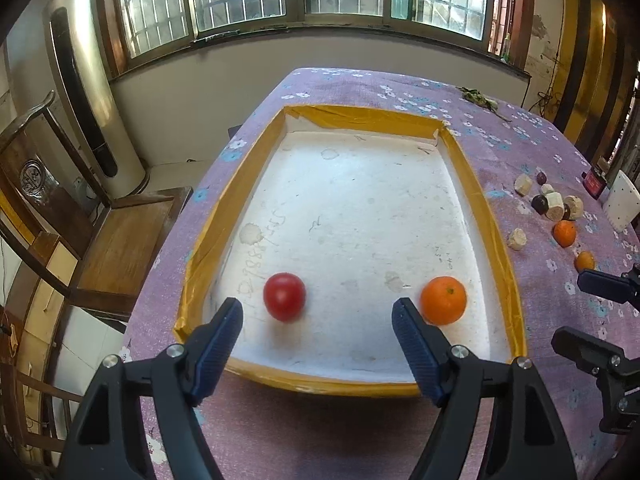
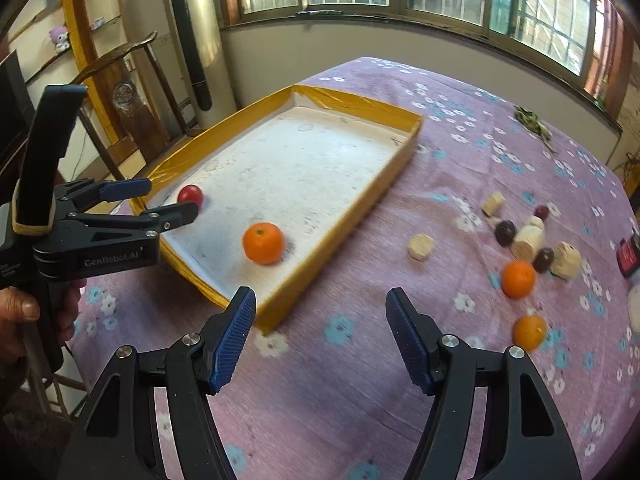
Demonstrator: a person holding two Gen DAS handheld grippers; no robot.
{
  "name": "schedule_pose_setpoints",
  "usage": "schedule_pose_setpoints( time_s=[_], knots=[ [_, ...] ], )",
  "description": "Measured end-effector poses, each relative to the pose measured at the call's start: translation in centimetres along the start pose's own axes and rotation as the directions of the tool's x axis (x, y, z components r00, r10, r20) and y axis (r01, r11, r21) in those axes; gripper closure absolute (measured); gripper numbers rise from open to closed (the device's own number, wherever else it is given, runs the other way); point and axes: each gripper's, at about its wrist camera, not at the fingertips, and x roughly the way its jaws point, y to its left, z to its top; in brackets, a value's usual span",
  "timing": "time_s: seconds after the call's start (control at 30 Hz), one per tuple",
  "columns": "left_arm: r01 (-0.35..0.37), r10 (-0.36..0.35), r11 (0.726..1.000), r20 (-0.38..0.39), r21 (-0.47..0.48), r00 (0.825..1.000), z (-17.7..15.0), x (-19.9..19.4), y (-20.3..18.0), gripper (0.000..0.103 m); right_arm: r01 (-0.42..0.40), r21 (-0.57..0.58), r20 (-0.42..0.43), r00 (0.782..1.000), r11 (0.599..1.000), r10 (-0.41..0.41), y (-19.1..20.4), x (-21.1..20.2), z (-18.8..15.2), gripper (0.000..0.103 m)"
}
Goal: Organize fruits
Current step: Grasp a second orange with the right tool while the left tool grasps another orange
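A white foam tray with a yellow taped rim (image 1: 360,114) (image 2: 360,104) lies on the purple flowered cloth. A red tomato (image 1: 284,296) (image 2: 191,195) and an orange (image 1: 444,300) (image 2: 264,243) rest on its floor near the front edge. My left gripper (image 1: 318,306) (image 2: 170,199) hangs open just above the tray's near end, the tomato beyond its left finger, nothing between the pads. My right gripper (image 2: 321,293) (image 1: 570,310) is open and empty over the cloth by the tray's near right corner. Two smaller oranges (image 2: 518,279) (image 2: 529,332) lie on the cloth to the right.
Right of the tray sit beige cork-like chunks (image 2: 421,246) (image 1: 528,184) and dark round fruits (image 2: 505,233) (image 1: 540,204). A small red-and-black device (image 2: 628,254) lies at the table's right edge. A wooden chair (image 1: 120,232) and a tall floor-standing unit (image 1: 88,92) stand left of the table.
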Motion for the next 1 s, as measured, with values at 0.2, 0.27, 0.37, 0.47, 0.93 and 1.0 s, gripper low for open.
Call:
schedule_pose_setpoints(
  time_s=[0.2,0.27,0.37,0.47,0.93,1.0],
  knots=[
    [0.038,-0.040,0.998,0.028,0.051,0.999,0.9,-1.3,-4.1,0.018,0.028,0.086,0.017,0.999,0.996,-0.030,-3.8,-2.2,-1.7,0.034],
    [0.061,-0.064,0.995,0.032,0.079,0.997,1.0,-1.7,-5.9,0.017,0.044,0.125,0.019,0.999,0.991,-0.047,-5.4,-2.8,-2.4,0.033],
    [0.106,-0.110,0.986,0.026,0.127,0.994,1.0,-2.1,-8.7,0.017,0.079,0.194,0.018,0.996,0.978,-0.084,-8.3,-3.5,-3.6,0.029],
    [0.149,-0.153,0.973,0.008,0.176,0.988,0.8,-2.1,-11.5,0.017,0.134,0.245,0.018,0.990,0.960,-0.142,-11.2,-4.2,-4.6,0.027],
    [0.184,-0.161,0.942,-0.103,0.282,0.982,-0.1,-0.2,-17.6,0.016,0.039,0.209,-0.021,0.999,0.977,-0.036,-15.3,0.7,-4.6,0.045],
    [0.176,-0.152,0.942,-0.106,0.285,0.983,0.1,0.1,-17.8,0.016,0.037,0.196,-0.031,0.999,0.980,-0.032,-15.3,1.6,-4.4,0.053]
  ],
)
